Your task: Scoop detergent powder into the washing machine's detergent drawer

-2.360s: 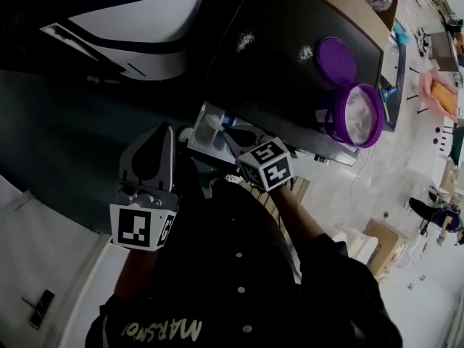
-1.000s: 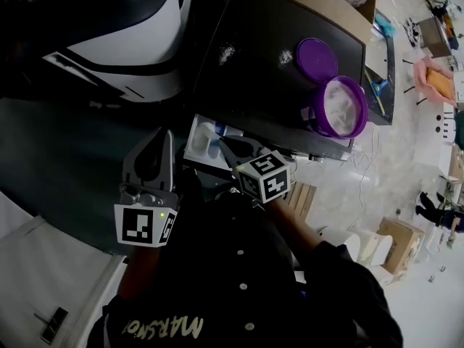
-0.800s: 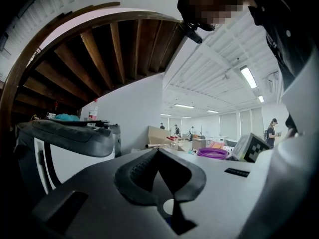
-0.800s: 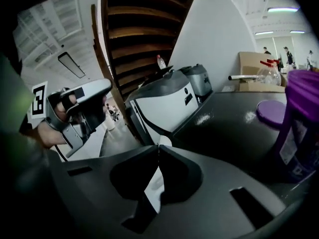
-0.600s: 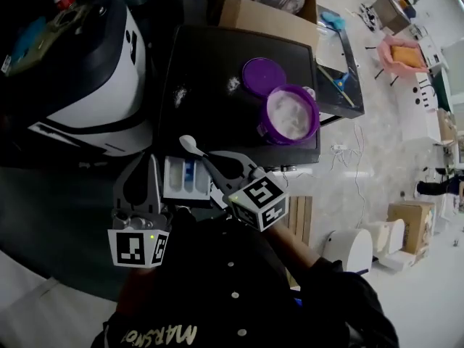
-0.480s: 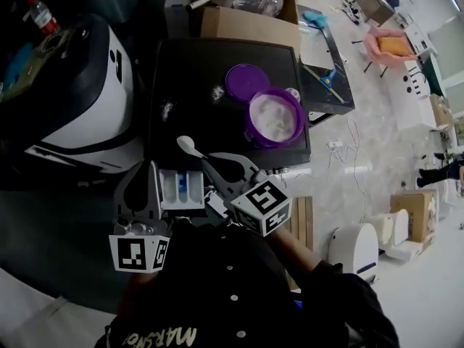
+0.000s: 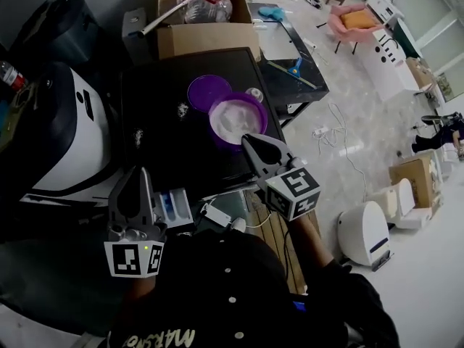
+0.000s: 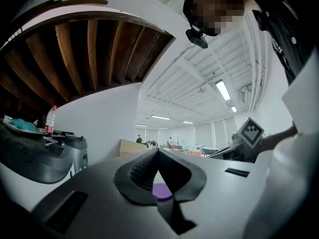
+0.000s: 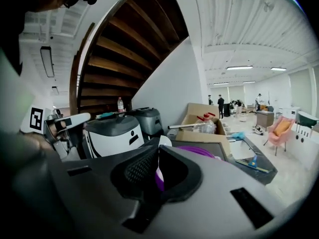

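Upside-down lettering (image 7: 161,336), roughly "MARSNO", on the person's black shirt (image 7: 225,281).

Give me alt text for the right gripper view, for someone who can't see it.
The right claw, shut on a white spoon, points toward a purple tub on a dark table. A white and grey appliance stands left, a cardboard box behind.

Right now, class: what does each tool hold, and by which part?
The right tool grips a white spoon by its handle, its bowl poking past the tips. The left tool is shut and empty.
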Demonstrator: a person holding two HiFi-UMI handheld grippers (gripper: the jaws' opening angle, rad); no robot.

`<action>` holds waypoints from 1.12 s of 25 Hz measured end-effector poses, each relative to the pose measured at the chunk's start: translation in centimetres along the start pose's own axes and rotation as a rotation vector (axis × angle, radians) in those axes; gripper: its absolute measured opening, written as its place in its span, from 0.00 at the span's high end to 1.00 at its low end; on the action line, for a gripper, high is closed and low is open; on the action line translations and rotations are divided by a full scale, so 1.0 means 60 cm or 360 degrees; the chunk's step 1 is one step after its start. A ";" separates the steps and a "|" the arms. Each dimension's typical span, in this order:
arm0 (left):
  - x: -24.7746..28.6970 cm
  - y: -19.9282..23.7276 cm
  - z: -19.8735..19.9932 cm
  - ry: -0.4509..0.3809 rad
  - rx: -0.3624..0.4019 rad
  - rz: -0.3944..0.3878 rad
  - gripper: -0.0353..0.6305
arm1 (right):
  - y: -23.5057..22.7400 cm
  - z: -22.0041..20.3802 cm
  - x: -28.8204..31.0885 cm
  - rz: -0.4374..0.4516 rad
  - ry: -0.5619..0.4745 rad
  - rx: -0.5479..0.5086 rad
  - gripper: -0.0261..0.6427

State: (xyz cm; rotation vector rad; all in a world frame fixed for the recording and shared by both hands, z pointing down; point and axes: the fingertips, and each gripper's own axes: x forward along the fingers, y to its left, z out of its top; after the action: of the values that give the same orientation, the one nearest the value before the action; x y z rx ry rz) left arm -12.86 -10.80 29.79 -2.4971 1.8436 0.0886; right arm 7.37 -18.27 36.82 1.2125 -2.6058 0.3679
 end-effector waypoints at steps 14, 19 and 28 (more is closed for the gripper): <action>0.007 0.004 -0.007 0.0017 0.0006 -0.0026 0.94 | -0.079 -0.102 0.030 -0.0200 0.0533 -0.0089 0.91; -0.001 0.018 -0.010 0.0023 0.0003 0.0010 0.94 | -0.082 -0.112 0.033 -0.0228 0.0571 -0.0083 0.91; 0.002 0.009 -0.016 0.0032 -0.0009 -0.0015 0.94 | -0.067 -0.122 0.024 -0.0174 0.0607 -0.0025 0.64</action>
State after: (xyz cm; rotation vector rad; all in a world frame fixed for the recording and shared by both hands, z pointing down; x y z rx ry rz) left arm -13.31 -11.16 30.74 -2.5200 1.8412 0.0687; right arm 10.43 -19.41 44.62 1.1447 -2.2059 0.5011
